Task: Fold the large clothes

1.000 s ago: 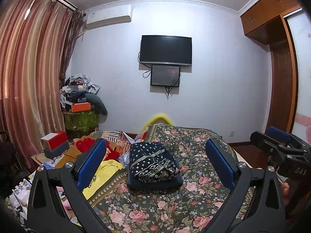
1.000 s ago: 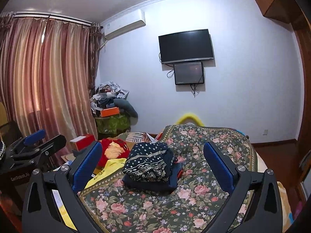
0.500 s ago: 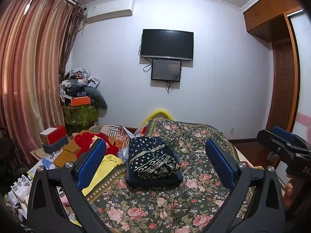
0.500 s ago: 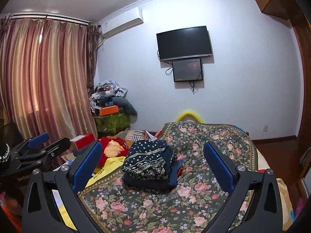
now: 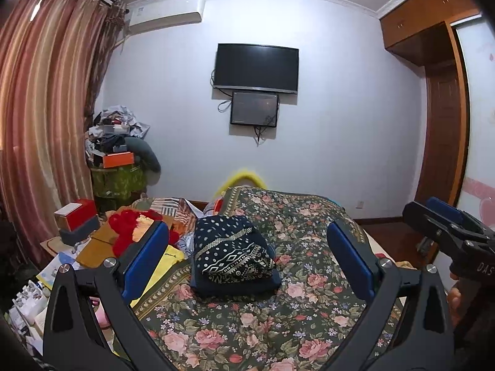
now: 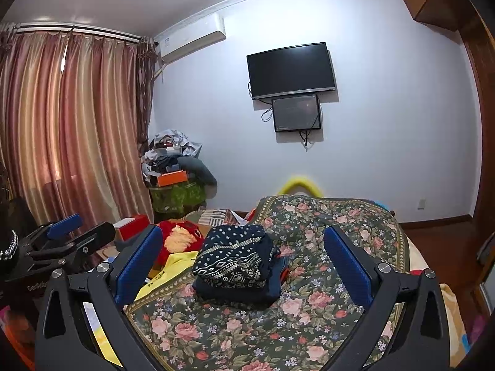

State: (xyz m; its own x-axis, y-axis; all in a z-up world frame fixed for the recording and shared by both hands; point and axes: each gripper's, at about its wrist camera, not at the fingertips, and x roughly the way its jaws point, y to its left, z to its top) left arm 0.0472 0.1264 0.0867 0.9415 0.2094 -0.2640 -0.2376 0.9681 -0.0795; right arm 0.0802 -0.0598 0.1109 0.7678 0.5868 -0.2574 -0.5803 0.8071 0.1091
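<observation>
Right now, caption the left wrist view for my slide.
Open left tongs frame folded dark patterned clothes on a floral bedspread.

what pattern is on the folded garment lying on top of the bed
Dark navy with white polka dots and white geometric diamond bands on the folded garment, clearest in the left wrist view.

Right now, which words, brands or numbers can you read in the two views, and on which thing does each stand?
"DAS": on the body of the right gripper, cut off at the frame edge, seen from the left wrist.
"GenRobo": on the body of the left gripper, partly hidden, seen from the right wrist.
Dark print on the yellow garment: too small to read.
Label on the air conditioner: blurred, unreadable.
</observation>
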